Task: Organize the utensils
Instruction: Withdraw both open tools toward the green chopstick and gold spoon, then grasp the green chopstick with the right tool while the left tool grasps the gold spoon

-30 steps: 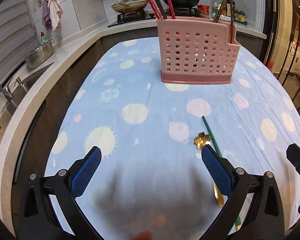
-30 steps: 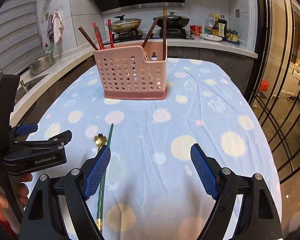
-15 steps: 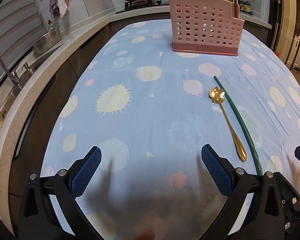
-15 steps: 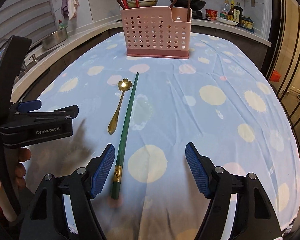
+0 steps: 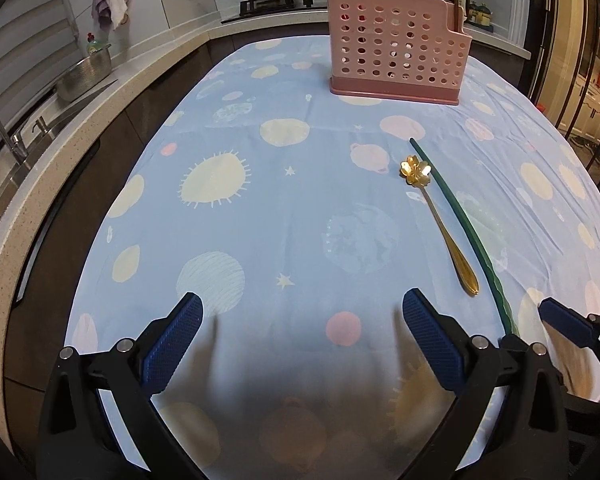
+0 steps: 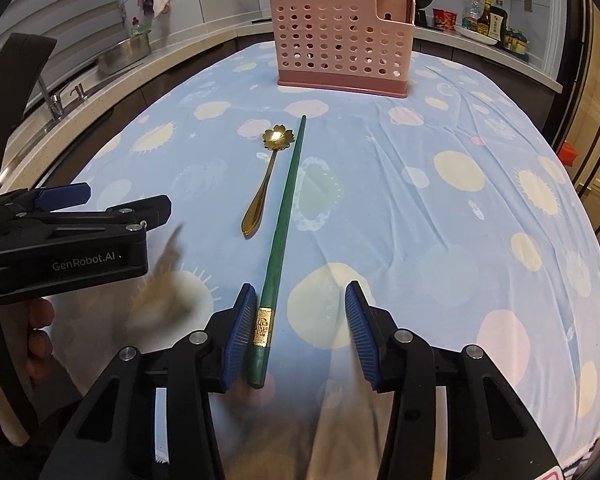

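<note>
A green chopstick (image 6: 284,220) and a gold spoon (image 6: 265,176) with a flower-shaped bowl lie side by side on the blue tablecloth. Both also show in the left wrist view, the chopstick (image 5: 460,216) right of the spoon (image 5: 440,224). A pink perforated utensil holder (image 6: 340,56) stands at the far end, with several chopsticks in it; it shows in the left wrist view too (image 5: 396,56). My right gripper (image 6: 300,332) is open, low over the cloth, with the chopstick's thick end between its fingers, close to the left pad (image 6: 240,332). My left gripper (image 5: 300,344) is open and empty, left of the spoon.
The tablecloth (image 5: 260,208) covers a rounded table whose edges fall away left and right. A kitchen counter with a sink and a metal bowl (image 5: 84,76) runs along the left. A stove with pans is behind the holder. Bottles (image 6: 488,16) stand at the back right.
Both grippers have pulled back toward the near end of the table and come down. My right gripper has narrowed and now has the chopstick's thick end between its fingers.
</note>
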The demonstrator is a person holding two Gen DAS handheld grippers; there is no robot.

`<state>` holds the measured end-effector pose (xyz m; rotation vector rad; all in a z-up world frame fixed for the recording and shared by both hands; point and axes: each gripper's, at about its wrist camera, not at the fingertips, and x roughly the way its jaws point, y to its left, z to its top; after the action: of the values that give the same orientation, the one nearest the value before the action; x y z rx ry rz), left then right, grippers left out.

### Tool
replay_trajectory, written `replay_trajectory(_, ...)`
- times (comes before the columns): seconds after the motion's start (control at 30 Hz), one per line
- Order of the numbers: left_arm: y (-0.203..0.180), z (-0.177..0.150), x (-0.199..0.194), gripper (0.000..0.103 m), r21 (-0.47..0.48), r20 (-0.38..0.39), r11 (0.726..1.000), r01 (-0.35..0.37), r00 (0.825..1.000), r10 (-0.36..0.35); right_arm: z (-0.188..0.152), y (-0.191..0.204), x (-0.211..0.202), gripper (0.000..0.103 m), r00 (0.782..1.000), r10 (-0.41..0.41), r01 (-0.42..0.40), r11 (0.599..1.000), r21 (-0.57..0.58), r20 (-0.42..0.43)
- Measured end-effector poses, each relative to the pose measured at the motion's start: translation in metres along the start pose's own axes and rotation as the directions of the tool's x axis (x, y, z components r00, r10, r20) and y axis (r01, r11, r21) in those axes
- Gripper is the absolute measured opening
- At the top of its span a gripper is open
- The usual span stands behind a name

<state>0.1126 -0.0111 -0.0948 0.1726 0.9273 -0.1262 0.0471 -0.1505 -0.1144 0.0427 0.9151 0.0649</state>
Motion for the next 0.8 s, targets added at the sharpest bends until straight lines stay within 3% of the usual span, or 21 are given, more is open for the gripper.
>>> replay_trajectory(0.3,-0.005,-0.001,0.004,0.096,0.012,-0.023,1.000,0.020,1.000,-0.019,0.002,-0.003,0.001,0.007,0.999,-0.033,0.034,0.999,-0.019,0.006)
replay_trajectory(0.57,-0.032,0.006,0.000,0.096,0.065,-0.002,0.996,0.059,0.998,-0.059,0.003,-0.040,-0.001,0.007,0.997,-0.078,0.077,0.994,0.078,0.004)
replay_trajectory(0.8,-0.054,0.011,0.012,0.096,0.078,-0.037,0.988,0.133,0.991,-0.131,0.002,-0.053,-0.003,0.007,0.998,-0.069,0.068,0.991,0.117,0.003)
